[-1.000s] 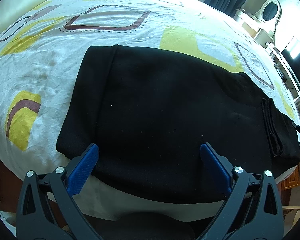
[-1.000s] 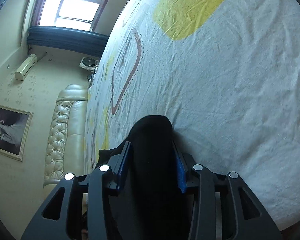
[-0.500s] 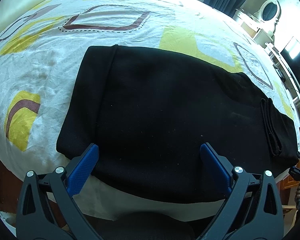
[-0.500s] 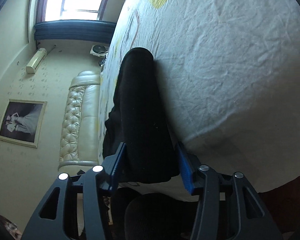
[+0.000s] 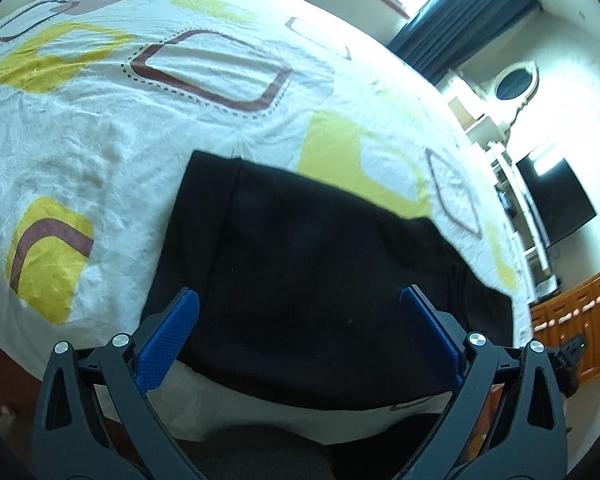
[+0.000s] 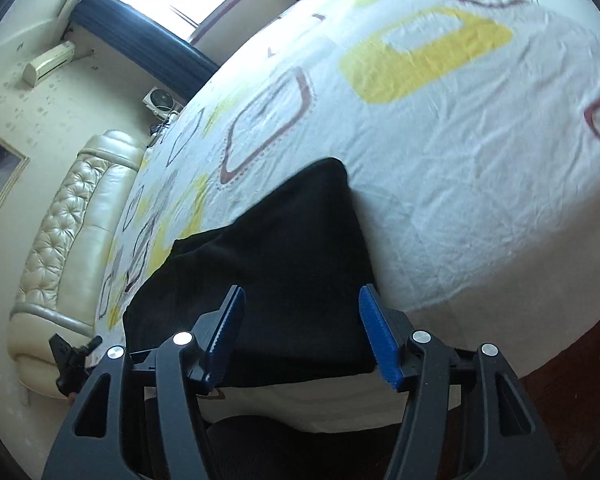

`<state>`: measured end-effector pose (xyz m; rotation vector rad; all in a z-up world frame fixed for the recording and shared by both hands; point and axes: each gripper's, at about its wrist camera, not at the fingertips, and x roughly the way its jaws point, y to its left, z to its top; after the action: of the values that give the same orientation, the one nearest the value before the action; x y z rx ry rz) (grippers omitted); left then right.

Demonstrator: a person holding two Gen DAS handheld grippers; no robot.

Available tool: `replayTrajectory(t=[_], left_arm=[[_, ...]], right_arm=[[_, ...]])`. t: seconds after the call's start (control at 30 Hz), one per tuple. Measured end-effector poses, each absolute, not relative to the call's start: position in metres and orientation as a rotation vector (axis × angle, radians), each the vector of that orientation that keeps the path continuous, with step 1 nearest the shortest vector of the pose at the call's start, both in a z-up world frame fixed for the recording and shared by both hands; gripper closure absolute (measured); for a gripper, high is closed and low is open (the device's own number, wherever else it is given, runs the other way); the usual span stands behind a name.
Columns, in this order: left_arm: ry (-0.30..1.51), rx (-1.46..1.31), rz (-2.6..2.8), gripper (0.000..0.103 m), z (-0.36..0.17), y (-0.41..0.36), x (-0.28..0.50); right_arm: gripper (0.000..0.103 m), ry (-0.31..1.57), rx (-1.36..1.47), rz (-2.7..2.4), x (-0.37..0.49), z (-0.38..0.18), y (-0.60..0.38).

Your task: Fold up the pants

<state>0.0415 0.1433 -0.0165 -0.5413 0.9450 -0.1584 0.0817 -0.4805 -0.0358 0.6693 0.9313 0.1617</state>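
Observation:
The black pants (image 5: 308, 264) lie folded flat on the patterned bed sheet (image 5: 100, 128), near the bed's front edge. My left gripper (image 5: 300, 312) is open and empty, hovering just above the pants' near edge. In the right wrist view the pants (image 6: 284, 256) lie on the sheet (image 6: 480, 168). My right gripper (image 6: 302, 312) is open and empty, its blue fingertips (image 6: 374, 320) apart over the pants' end.
A padded cream headboard (image 6: 72, 216) runs along the far side of the bed. A dresser with an oval mirror (image 5: 514, 84), a dark TV (image 5: 556, 200) and an orange wooden cabinet (image 5: 572, 320) stand to the right. The other gripper (image 6: 70, 354) shows at the left.
My right gripper has opened and let go of the pants' end, which now lies flat on the bed. Both grippers have pulled back and tilted up.

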Motion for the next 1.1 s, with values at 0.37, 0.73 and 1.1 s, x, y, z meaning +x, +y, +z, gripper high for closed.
replayTrajectory(t=[0.37,0.73,1.1], left_arm=[[0.989,-0.863,-0.261,0.003,-0.071,0.224,0.061],[1.030,-0.860,-0.465,0.003,-0.090,0.217,0.074],[1.070,-0.803,-0.510,0.003,-0.091,0.187,0.098]], right_arm=[[0.032,0.923,0.635,0.436,0.085,-0.025,-0.349],[0.032,1.057,0.571,0.514,0.080,-0.053,-0.301],[0.032,1.124,0.572,0.542,0.072,-0.063,-0.283]])
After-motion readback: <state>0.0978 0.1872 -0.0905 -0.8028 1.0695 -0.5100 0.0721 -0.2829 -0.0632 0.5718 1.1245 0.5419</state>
